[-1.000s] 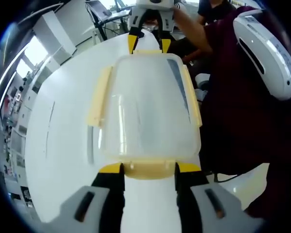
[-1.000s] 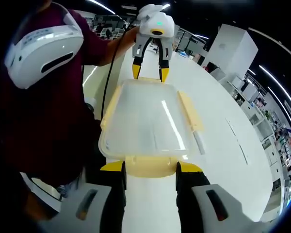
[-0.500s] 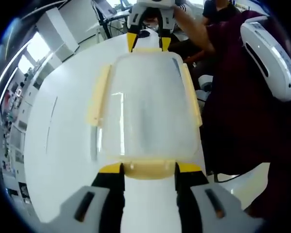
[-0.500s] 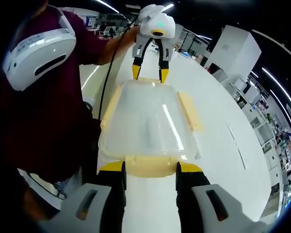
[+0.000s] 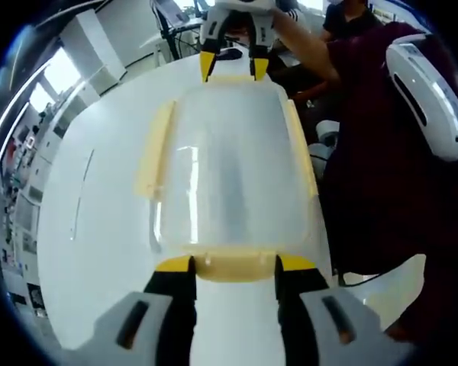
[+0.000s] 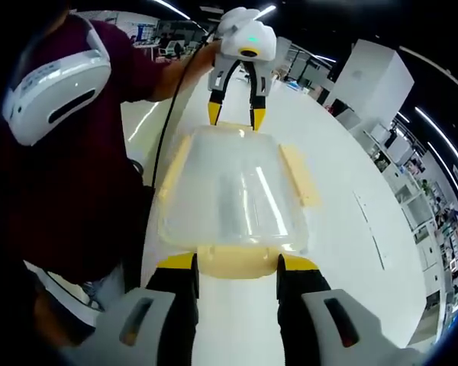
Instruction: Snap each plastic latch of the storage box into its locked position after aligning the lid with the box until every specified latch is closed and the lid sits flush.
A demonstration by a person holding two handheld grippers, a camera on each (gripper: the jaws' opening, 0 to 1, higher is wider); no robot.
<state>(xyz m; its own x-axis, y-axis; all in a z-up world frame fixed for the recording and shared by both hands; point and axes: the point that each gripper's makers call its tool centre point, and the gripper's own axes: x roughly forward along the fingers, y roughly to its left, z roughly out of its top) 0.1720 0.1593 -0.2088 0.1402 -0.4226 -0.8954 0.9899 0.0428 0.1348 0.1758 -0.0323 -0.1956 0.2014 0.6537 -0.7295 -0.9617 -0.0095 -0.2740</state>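
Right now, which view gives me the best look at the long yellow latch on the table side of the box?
The left gripper view: that side latch runs unobstructed along the clear lid, against the white table. The right gripper view shows the same latch narrower and foreshortened.

1. No readable text, labels, brands or numbers in the left gripper view.
2. Same in the right gripper view.
3. Background clutter at 9 and 3 o'clock is too blurred to read.

Maroon sleeve (image 6: 141,72), white headset (image 6: 53,95); grey tongs (image 5: 234,267) with black, yellow-tipped jaws.
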